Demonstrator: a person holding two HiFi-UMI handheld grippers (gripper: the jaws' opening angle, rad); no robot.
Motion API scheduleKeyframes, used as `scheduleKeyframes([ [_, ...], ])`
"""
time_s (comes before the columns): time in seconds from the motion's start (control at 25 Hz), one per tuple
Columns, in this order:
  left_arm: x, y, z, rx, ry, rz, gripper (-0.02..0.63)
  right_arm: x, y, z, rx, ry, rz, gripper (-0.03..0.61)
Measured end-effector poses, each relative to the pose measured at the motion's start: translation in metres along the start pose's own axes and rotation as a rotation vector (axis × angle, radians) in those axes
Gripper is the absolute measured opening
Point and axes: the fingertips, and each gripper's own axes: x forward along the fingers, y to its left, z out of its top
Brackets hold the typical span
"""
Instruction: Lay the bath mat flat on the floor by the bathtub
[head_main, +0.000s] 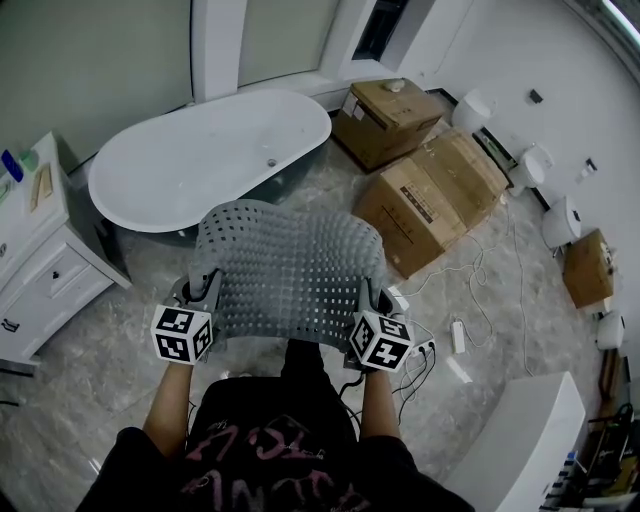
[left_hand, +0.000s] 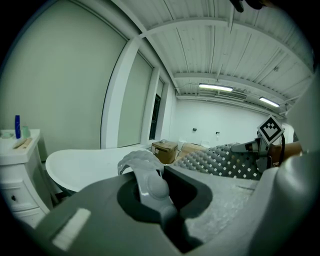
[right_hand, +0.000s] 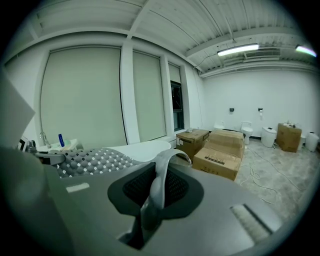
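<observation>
A grey perforated bath mat (head_main: 290, 270) hangs in the air in front of the person, bowed upward like an arch. My left gripper (head_main: 203, 293) is shut on its near left corner and my right gripper (head_main: 368, 303) on its near right corner. In the left gripper view the mat's edge (left_hand: 142, 165) is pinched between the jaws of that gripper (left_hand: 150, 182), and the mat stretches right toward the other gripper. The right gripper view shows a mat corner (right_hand: 165, 165) curling up out of the right gripper (right_hand: 156, 195). The white bathtub (head_main: 200, 155) stands just beyond the mat.
Two cardboard boxes (head_main: 430, 195) (head_main: 385, 120) lie right of the tub. A white cabinet (head_main: 40, 260) stands at the left. Cables and a power strip (head_main: 458, 335) trail on the marble floor (head_main: 120, 330) at the right. Toilets (head_main: 560, 220) line the right wall.
</observation>
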Motion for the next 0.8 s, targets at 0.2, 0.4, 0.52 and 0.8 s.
scheduleKeyframes([
  [0.2, 0.005, 0.004, -0.002, -0.003, -0.004, 0.014, 0.023, 0.012, -0.001, 0.004, -0.016, -0.018, 0.017, 0.049],
  [0.4, 0.017, 0.007, -0.002, 0.001, 0.008, 0.034, 0.023, 0.035, -0.002, 0.009, -0.025, -0.011, 0.05, 0.049],
  [0.52, 0.028, 0.007, -0.003, -0.005, 0.016, 0.051, 0.023, 0.051, -0.006, 0.012, -0.036, 0.0, 0.072, 0.049],
  [0.8, 0.066, 0.001, -0.005, -0.033, 0.038, 0.107, 0.023, 0.097, -0.032, 0.025, -0.078, 0.034, 0.129, 0.051],
])
